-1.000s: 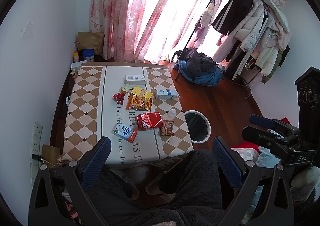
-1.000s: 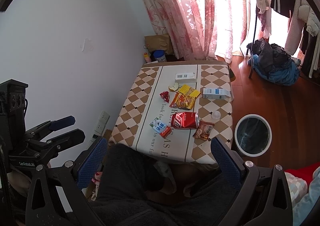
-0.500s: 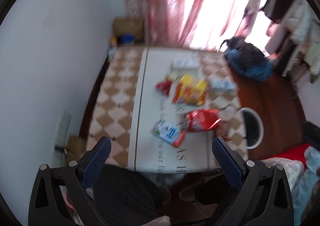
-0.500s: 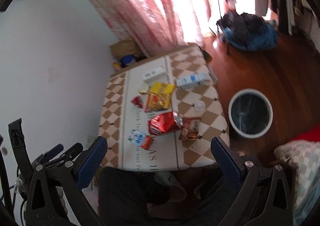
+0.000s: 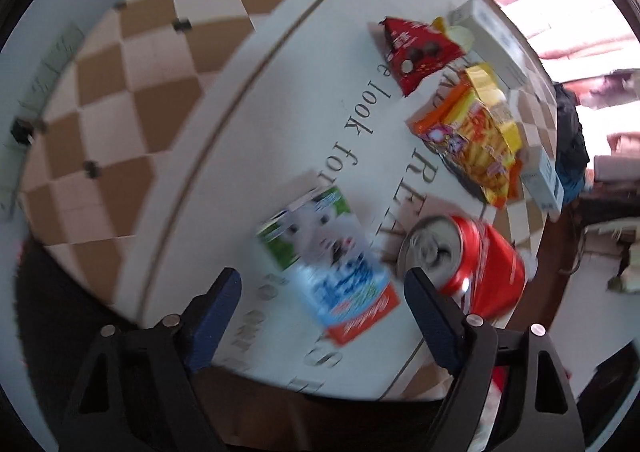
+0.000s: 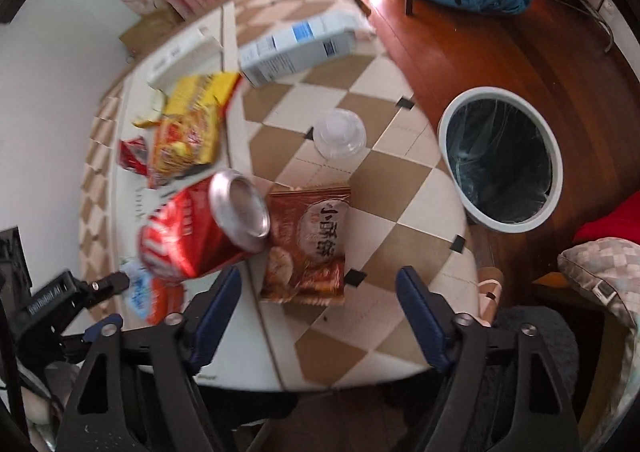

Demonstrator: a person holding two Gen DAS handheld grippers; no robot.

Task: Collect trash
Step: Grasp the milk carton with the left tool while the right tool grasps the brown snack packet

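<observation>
Both claws are spread wide with nothing gripped. The left claw (image 5: 322,294) is hung just over a milk carton (image 5: 324,252) lying flat on the bench (image 5: 248,124), right beside a crushed red soda can (image 5: 472,264). The right claw (image 6: 318,292) is parked over a brown snack packet (image 6: 308,240). A white trash bin (image 6: 500,160) is seen on the floor beside the bench.
</observation>
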